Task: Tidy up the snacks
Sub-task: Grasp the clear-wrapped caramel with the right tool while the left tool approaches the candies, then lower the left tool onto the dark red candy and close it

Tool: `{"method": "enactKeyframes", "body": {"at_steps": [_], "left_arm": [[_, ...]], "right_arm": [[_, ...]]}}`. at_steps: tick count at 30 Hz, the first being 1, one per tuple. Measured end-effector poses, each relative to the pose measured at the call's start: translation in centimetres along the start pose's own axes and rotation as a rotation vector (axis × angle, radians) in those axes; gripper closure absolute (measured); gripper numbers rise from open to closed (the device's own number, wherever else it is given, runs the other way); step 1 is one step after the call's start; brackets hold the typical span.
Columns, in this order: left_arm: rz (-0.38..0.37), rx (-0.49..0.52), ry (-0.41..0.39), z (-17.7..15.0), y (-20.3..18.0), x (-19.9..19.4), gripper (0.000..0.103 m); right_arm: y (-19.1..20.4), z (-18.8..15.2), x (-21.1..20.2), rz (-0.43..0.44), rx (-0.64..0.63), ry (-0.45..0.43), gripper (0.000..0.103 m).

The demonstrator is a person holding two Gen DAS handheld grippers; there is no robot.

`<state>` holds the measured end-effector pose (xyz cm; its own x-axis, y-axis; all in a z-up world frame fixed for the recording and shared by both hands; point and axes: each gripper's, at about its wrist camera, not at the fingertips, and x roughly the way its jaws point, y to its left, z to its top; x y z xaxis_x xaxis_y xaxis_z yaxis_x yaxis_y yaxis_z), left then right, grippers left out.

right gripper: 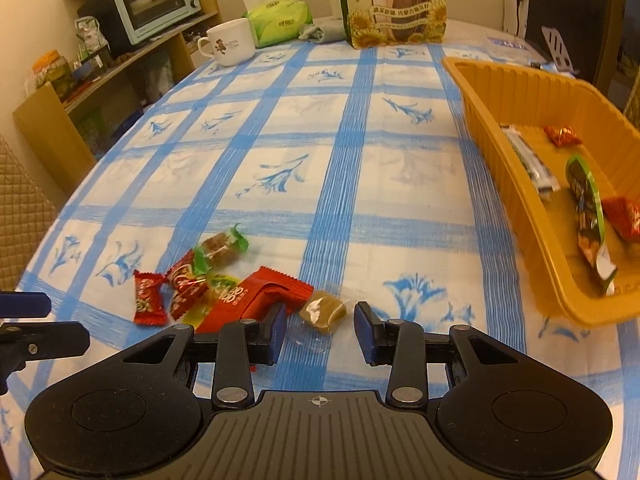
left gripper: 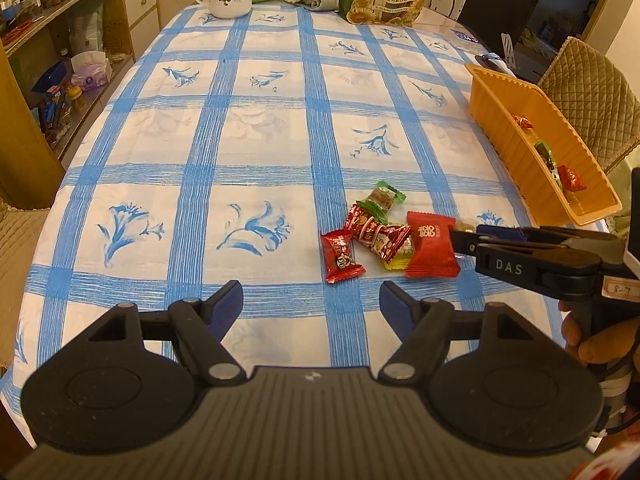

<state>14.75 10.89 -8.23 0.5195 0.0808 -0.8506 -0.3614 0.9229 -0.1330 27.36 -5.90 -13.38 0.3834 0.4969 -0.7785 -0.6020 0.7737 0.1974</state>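
1. The right gripper (right gripper: 320, 330) reaches low over the tablecloth with its jaws partly parted and nothing pinched; a brown candy in clear wrap (right gripper: 323, 312) lies just ahead of the gap, between the two blue pads (right gripper: 280, 330) but touched by neither as far as the right wrist view shows; I judge this to be the next piece to be picked.
2. The left gripper (left gripper: 311, 300) hangs spread wide and empty over bare cloth, a little short of the candy pile; it carries nothing and seems to wait.
3. Just beside the brown candy lies the rest of the loose heap: a large red packet (right gripper: 256, 300), a yellow-green sweet (right gripper: 220, 282) partly under it, a red twist-wrapped candy (right gripper: 186, 282), a small red candy (right gripper: 148, 298) at the far edge, and a green-ended brown sweet (right gripper: 222, 246) behind; these touch or overlap one another; six pieces in all remain on the table.
4. The orange tray (right gripper: 532, 216) stands well apart, on the right side of the table; it already holds a striped bar (right gripper: 532, 164), a green-edged packet (right gripper: 590, 216) and at least two red candies (right gripper: 562, 135), so the sorting is under way; my estimate is somewhat under half done.
5. A white mug (right gripper: 232, 42), a tissue pack (right gripper: 280, 16) and a sunflower-seed bag (right gripper: 394, 4) sit at the far end, untouched; whether they belong to the job I cannot tell.
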Motion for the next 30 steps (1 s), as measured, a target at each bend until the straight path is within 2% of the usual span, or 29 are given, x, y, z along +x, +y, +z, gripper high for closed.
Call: {"method": "enactKeyframes", "body": {"at_steps": [3, 6, 10, 14, 19, 23, 28, 30], "left_arm": [[-0.001, 0.007, 0.002, 0.2, 0.0, 0.3, 0.03], [-0.002, 0.015, 0.002, 0.4, -0.1, 0.7, 0.03], [-0.002, 0.02, 0.005, 0.5, 0.0, 1.3, 0.031], [-0.004, 0.033, 0.003, 0.6, -0.2, 1.8, 0.032], [-0.016, 0.052, -0.002, 0.8, -0.3, 2.4, 0.044], [-0.031, 0.055, -0.014, 1.1, -0.5, 3.0, 0.049], [-0.054, 0.054, -0.029, 1.6, -0.7, 3.7, 0.065], [-0.058, 0.054, -0.027, 1.7, -0.7, 4.1, 0.067]], "right_arm": [[0.4, 0.1, 0.4, -0.031, -0.048, -0.012, 0.065], [1.0, -0.1, 0.6, -0.066, -0.113, -0.021, 0.074], [0.9, -0.4, 0.6, -0.063, -0.135, -0.027, 0.08], [0.8, -0.4, 0.5, -0.058, -0.142, -0.021, 0.081], [0.2, -0.7, -0.1, -0.047, -0.117, -0.009, 0.081], [-0.5, -1.0, -1.1, -0.037, -0.084, -0.011, 0.081], [-1.3, -1.1, -2.2, -0.039, -0.052, -0.02, 0.081], [-1.5, -1.2, -2.6, -0.038, -0.041, -0.024, 0.081]]}}
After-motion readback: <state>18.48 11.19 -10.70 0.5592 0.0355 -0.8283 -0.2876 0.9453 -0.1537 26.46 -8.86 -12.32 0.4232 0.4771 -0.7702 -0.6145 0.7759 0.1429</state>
